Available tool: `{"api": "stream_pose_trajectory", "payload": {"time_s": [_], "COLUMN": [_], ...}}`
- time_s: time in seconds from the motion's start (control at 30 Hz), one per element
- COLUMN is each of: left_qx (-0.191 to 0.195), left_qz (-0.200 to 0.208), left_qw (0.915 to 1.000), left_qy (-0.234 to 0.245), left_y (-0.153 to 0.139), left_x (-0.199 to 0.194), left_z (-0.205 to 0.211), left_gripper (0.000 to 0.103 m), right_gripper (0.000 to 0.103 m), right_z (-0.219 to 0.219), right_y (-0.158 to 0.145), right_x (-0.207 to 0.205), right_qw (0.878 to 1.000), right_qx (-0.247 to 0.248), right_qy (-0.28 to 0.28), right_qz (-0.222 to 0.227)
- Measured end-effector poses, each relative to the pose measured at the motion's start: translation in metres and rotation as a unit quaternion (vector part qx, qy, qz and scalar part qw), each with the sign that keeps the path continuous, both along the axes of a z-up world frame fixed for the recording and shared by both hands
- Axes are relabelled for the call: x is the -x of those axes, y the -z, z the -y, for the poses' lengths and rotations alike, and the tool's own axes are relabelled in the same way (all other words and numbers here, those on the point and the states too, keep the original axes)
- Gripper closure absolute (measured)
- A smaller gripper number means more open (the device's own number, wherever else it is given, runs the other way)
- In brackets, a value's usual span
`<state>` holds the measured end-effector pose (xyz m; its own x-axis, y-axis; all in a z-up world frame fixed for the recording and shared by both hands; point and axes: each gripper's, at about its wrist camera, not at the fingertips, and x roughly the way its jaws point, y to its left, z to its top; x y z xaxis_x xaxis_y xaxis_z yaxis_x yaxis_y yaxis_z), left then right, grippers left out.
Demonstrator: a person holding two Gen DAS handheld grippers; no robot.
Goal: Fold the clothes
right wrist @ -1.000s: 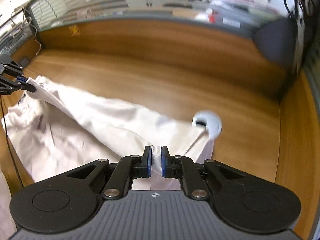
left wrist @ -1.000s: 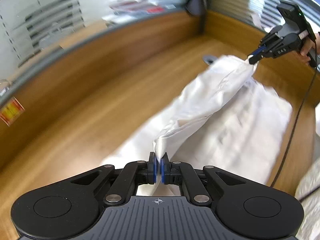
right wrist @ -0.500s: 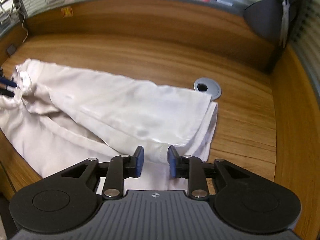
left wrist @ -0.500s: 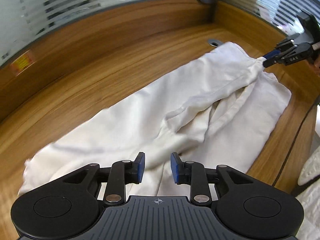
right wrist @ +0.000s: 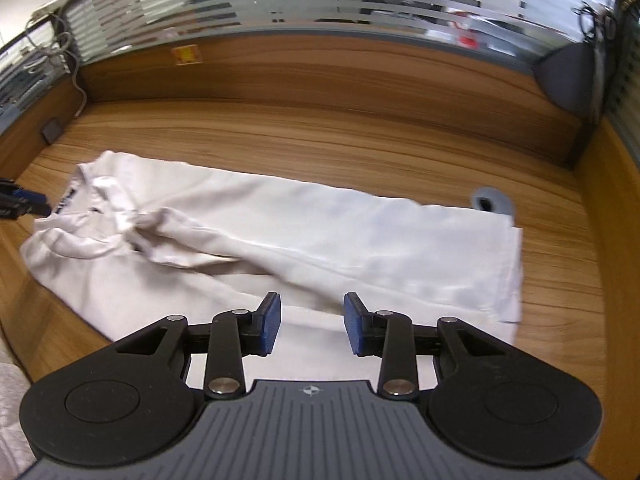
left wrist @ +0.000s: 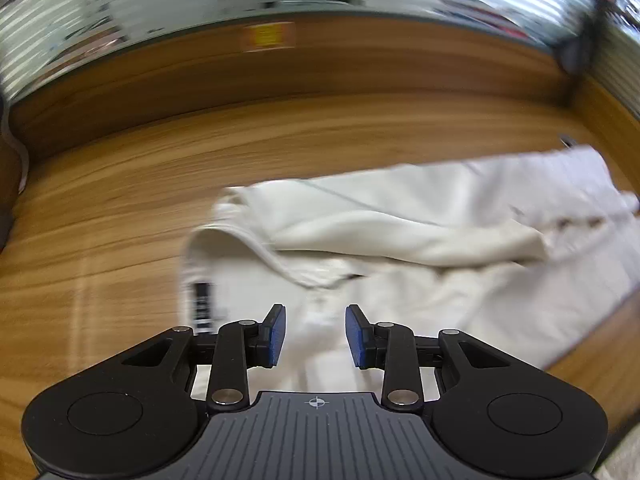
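The trousers (right wrist: 304, 236) are lying flat on the desk (right wrist: 360, 148), long axis running left to right across the right gripper (right wrist: 311, 324), waistband lying toward its left and hems toward its right beside a grommet (right wrist: 491, 203). Both the right gripper and the left gripper (left wrist: 316, 336) are hovering with jaws spread over the near edge of the cloth, gripping nothing.
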<state>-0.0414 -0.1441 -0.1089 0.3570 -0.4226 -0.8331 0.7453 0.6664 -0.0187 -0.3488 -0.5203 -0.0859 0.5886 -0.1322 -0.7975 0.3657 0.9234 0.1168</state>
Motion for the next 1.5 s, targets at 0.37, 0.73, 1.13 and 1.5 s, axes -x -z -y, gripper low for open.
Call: {"api": "stream_pose_trajectory", "payload": {"time_s": [0.37,0.73,1.13,1.5], "left_qx": [0.028,0.079,0.102,0.087], "left_qz": [-0.029,-0.141,-0.128,-0.132], "left_qw": [0.9992,0.9865,0.986,0.987], "left_qy": [-0.009,-0.028,-0.028,-0.028], "left_y": [-0.004,0.034,0.044,0.046], "left_x": [-0.088,-0.154,-0.168,-0.161], "left_z": [-0.023,0.022,0.038,0.018], "left_gripper": [0.067,0.067,0.1,0.092], "right_gripper": [0.063,0.061,0.06,0.058], "right_z": [-0.091,-0.151,-0.173,-0.169], "right_y": [-0.001,-0.006,-0.017,-0.01], "right_x": [-0.035,-0.033,-0.035,-0.072], "right_qw": [0.998,0.99,0.986,0.993], "right_qx": [-0.017,-0.007,0.016,0.023], "right_qy": [0.053,0.138,0.166,0.115], "right_qz": [0.011,-0.005,-0.01,-0.003]}}
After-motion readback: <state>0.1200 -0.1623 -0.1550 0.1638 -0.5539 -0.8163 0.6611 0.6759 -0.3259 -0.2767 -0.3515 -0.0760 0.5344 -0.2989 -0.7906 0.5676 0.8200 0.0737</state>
